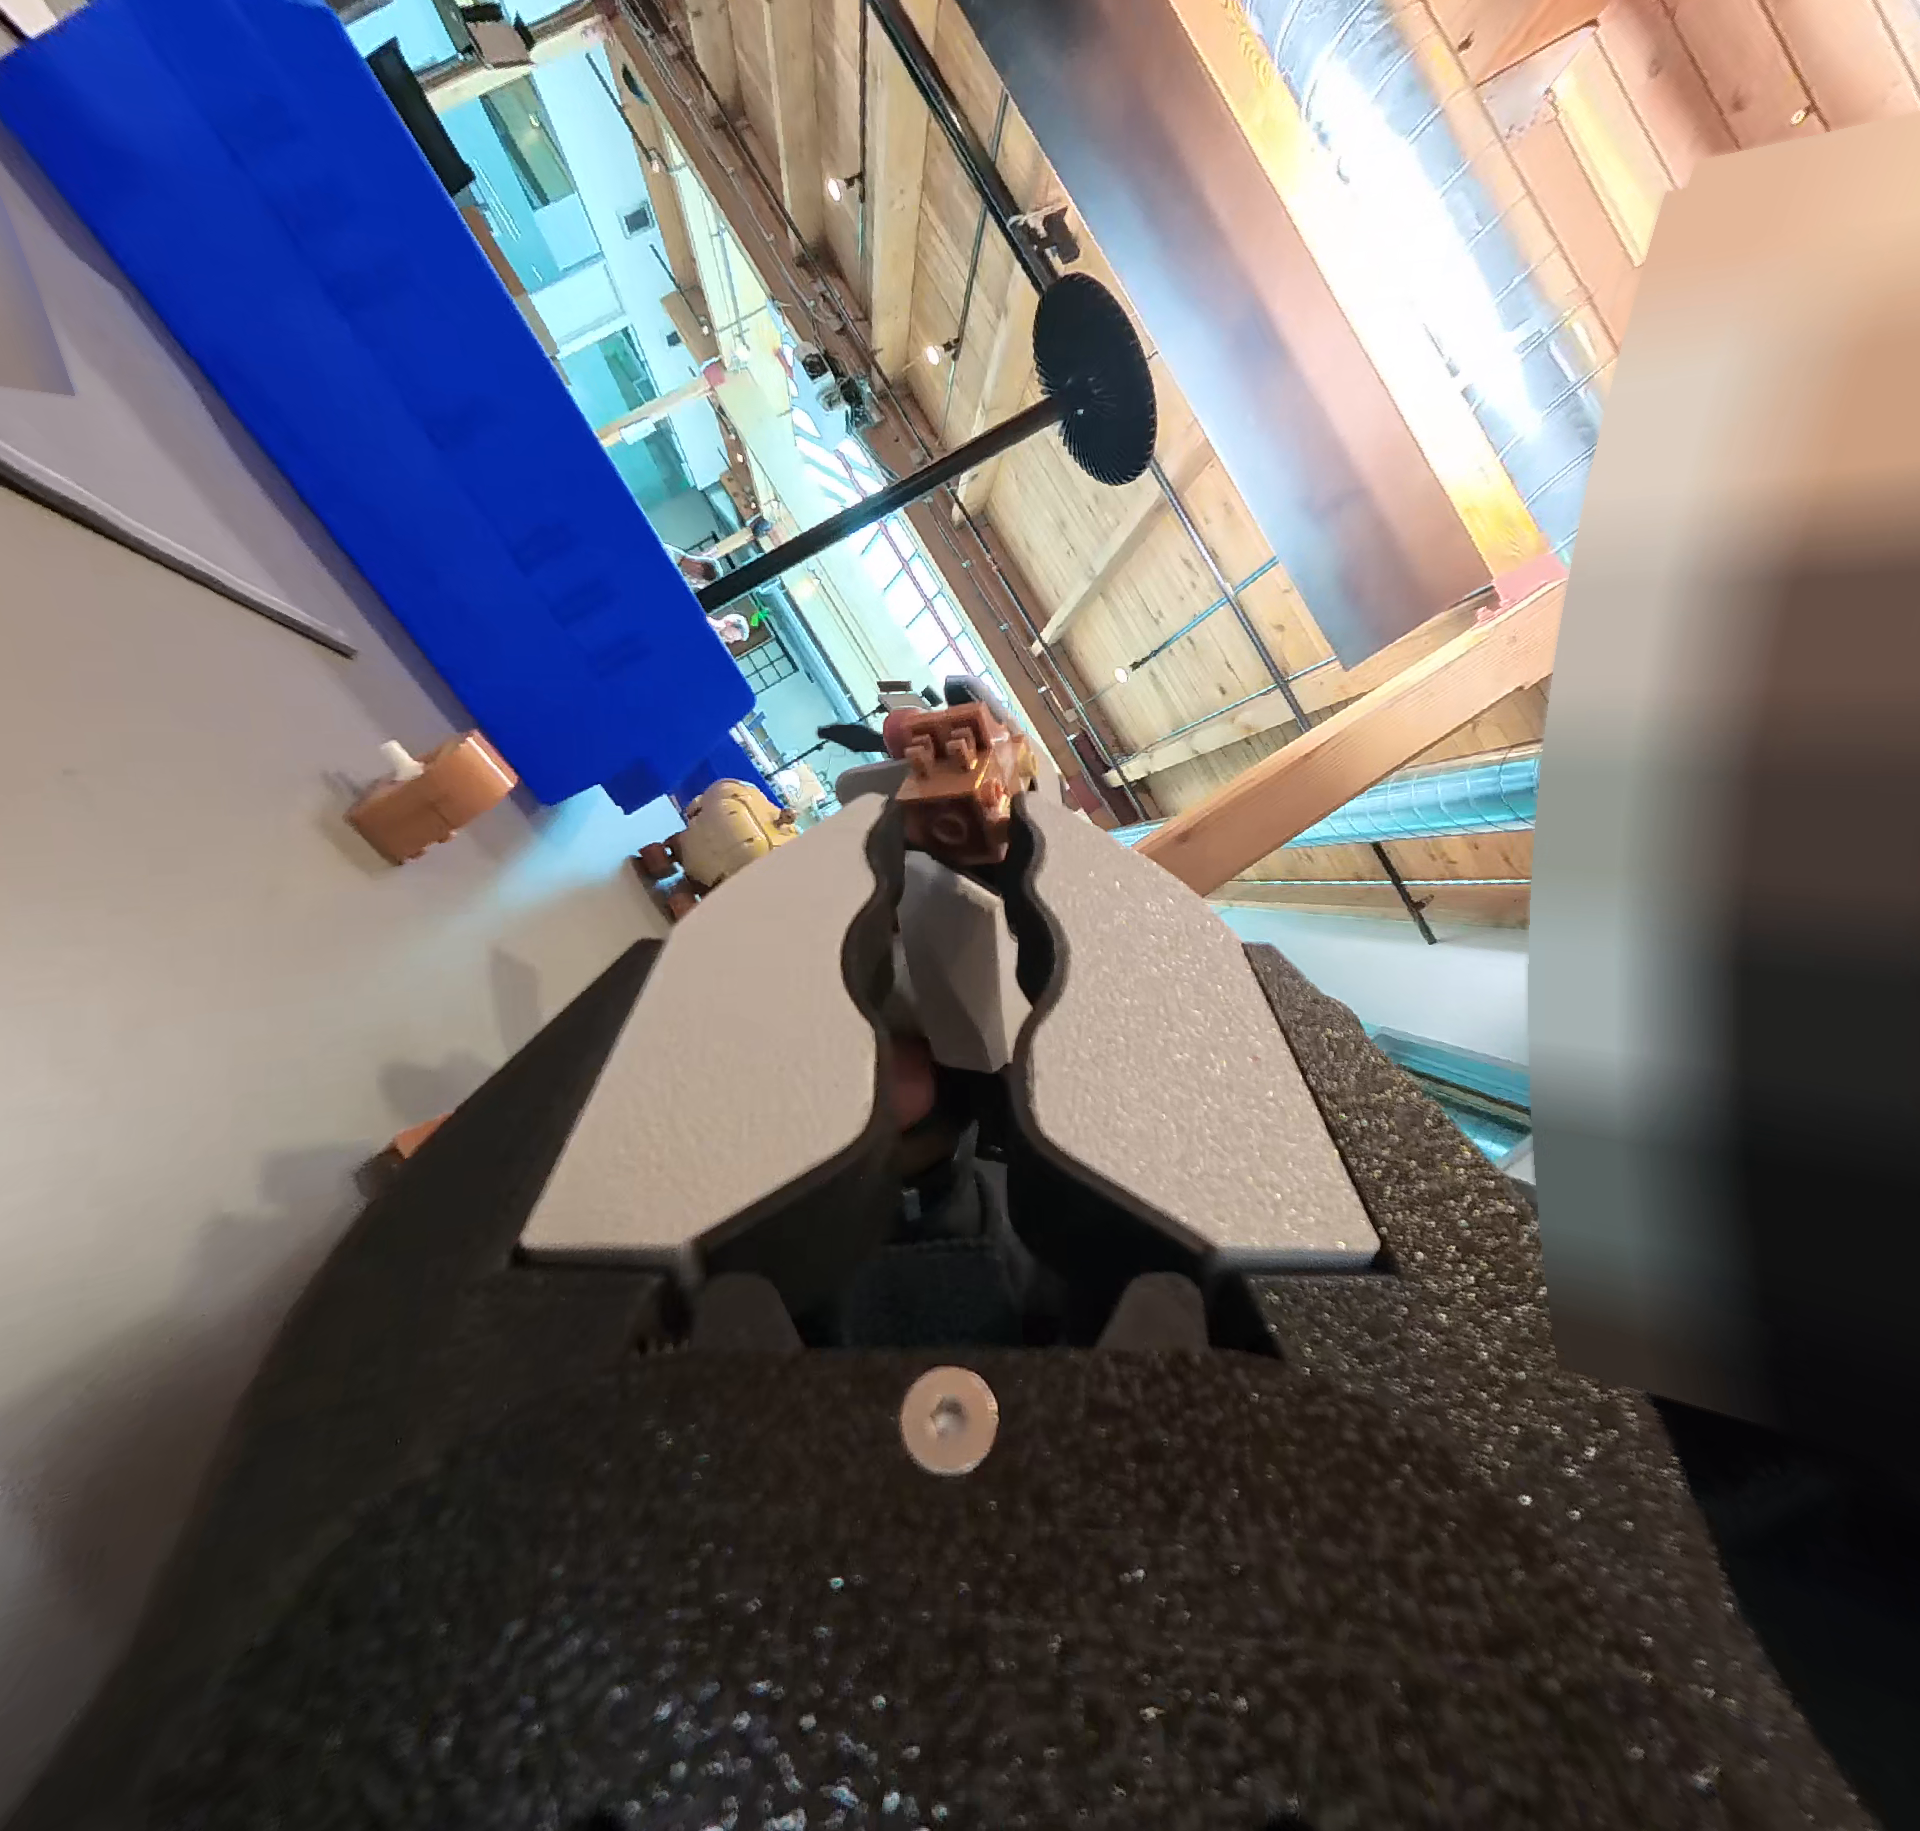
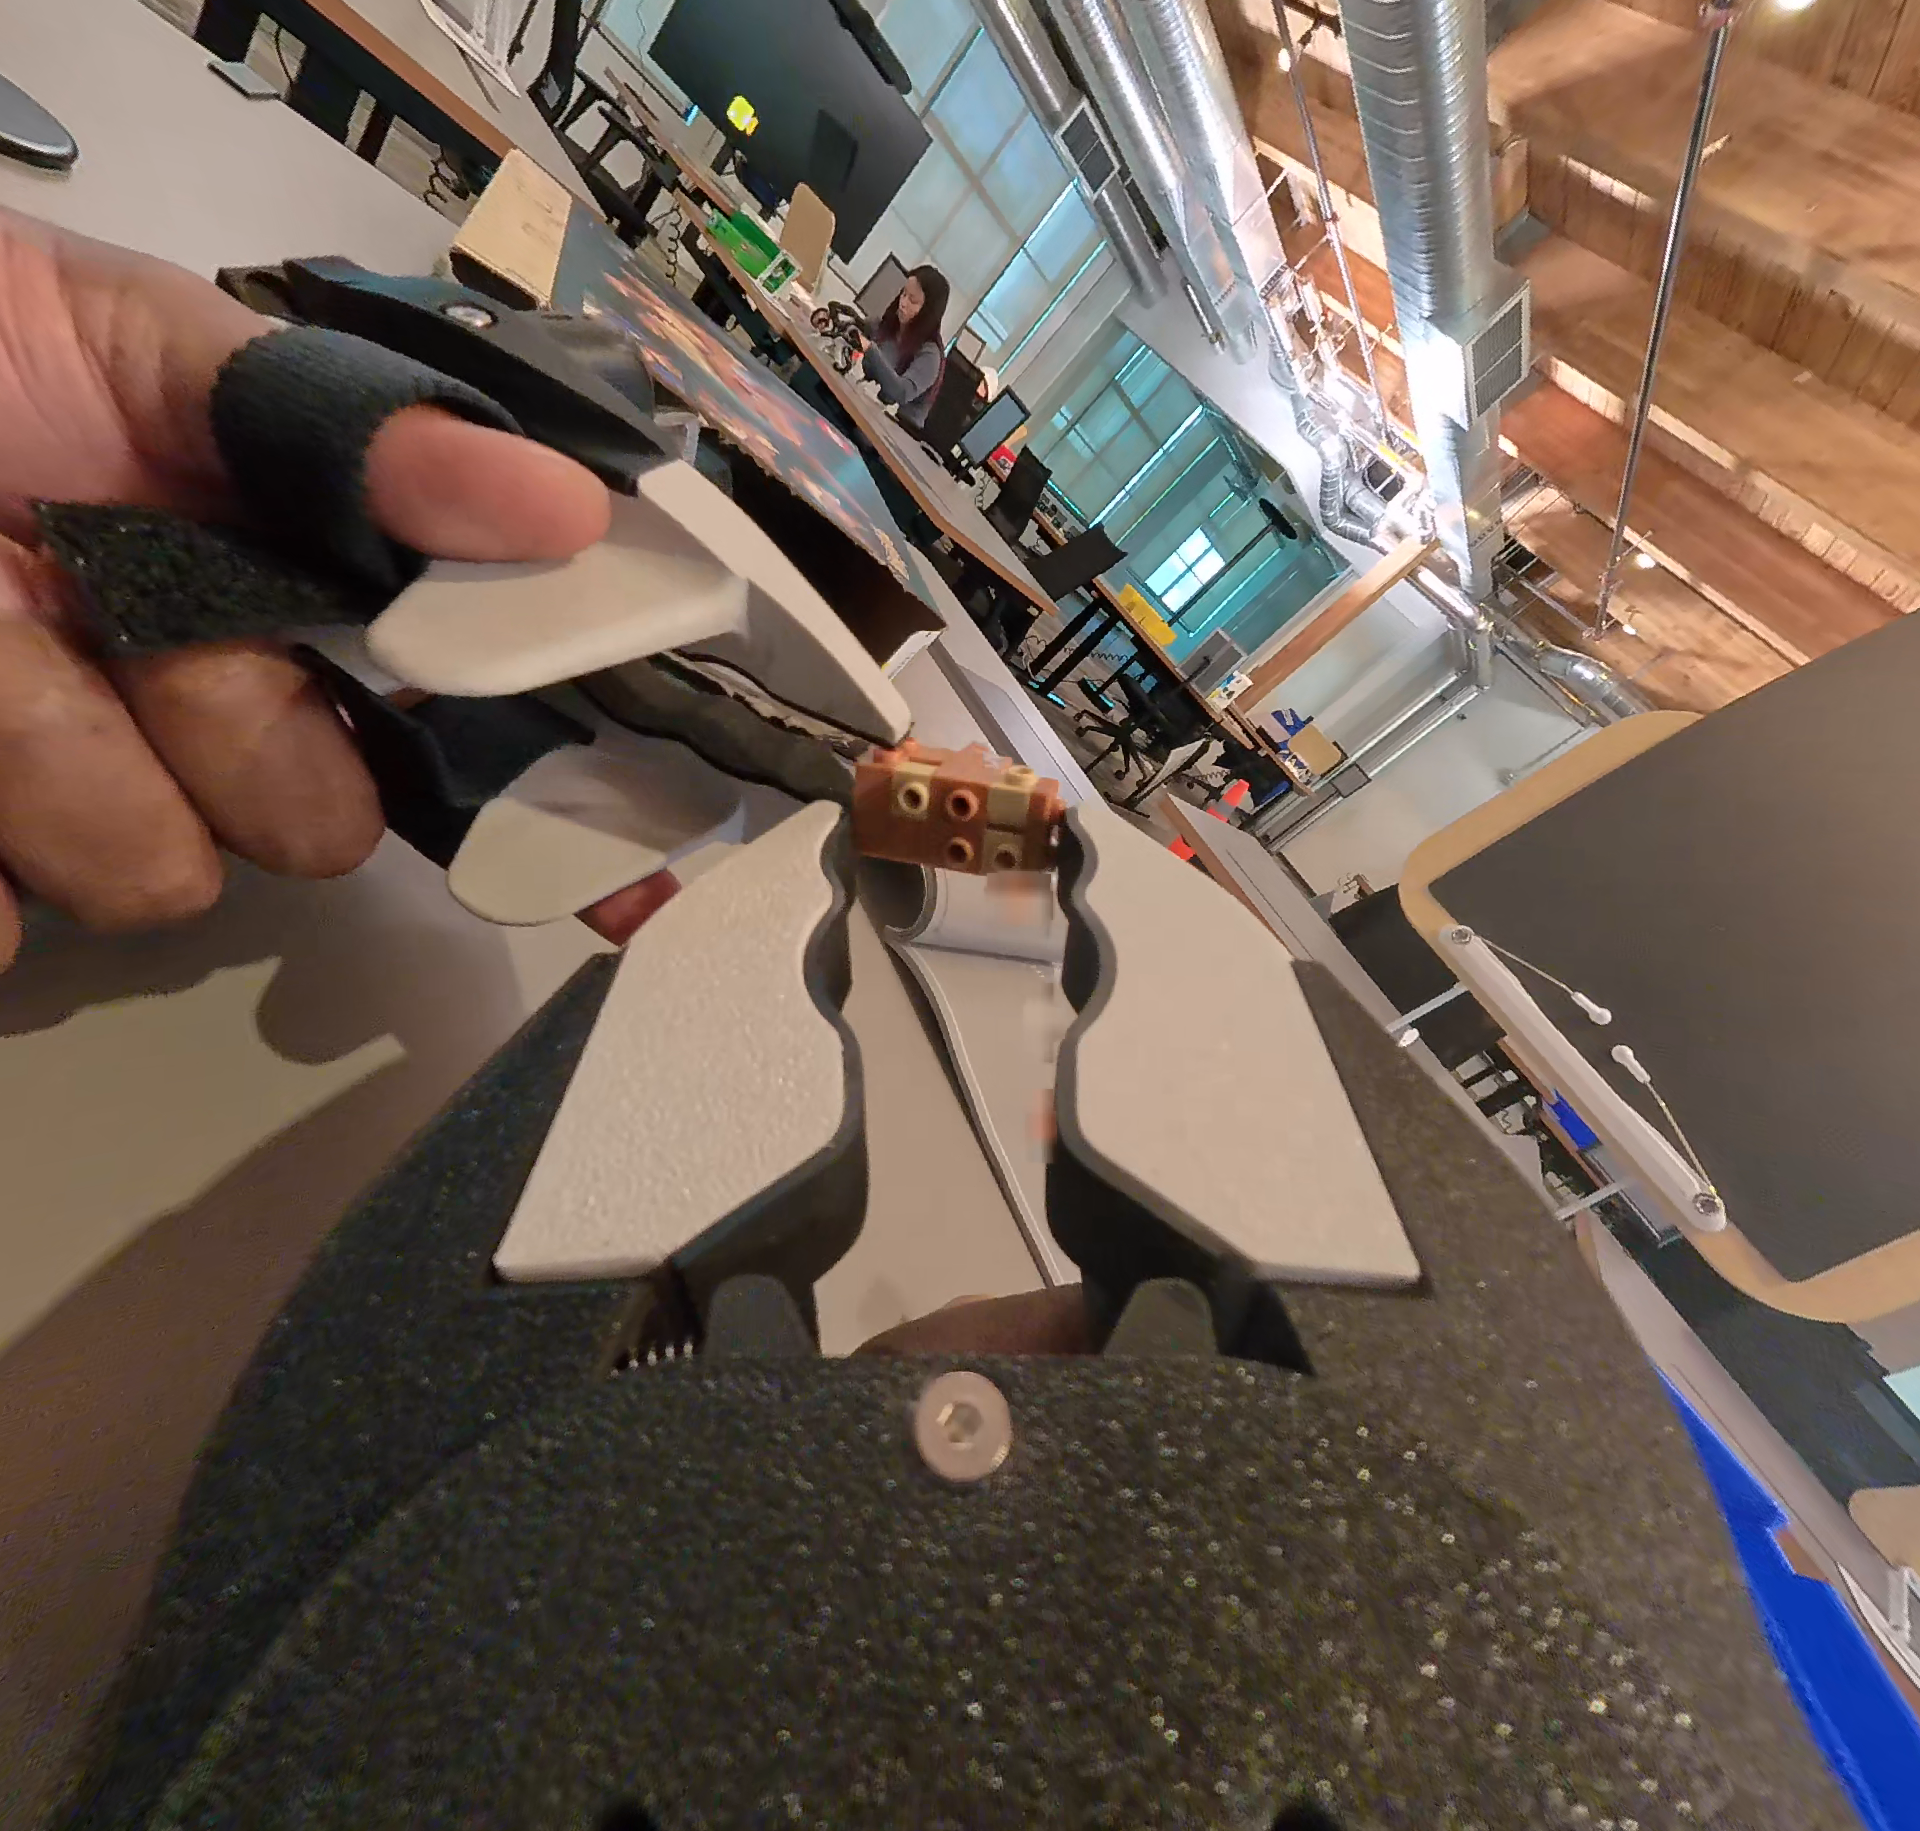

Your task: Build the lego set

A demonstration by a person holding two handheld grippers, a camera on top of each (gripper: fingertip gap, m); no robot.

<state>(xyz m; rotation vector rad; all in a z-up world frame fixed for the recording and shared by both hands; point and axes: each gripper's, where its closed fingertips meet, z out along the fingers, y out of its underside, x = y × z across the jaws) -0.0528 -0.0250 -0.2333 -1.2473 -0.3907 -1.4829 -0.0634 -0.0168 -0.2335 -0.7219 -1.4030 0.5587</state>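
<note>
both grippers clamp one brown-and-tan brick block [image 2: 956, 820] in mid-air. left gripper [image 1: 951, 825] jaws narrow, pinching its end; right gripper [image 2: 956, 851] jaws partly open, gripping its sides. loose brick pieces [image 1: 431, 794] lie unused on the table [image 1: 208, 950].

Right tongs [image 2: 958, 836] are clamped on a small brown and tan brick block [image 2: 956, 813], one tip on each end of it. The left tongs [image 2: 883, 727] come in from the upper left, strapped onto a hand [image 2: 156, 576], tips right up against the block's top left corner. Grey desk [image 2: 187, 1085] underneath, long rows of office desks and a big dark screen [image 2: 790, 67] further back.
</note>
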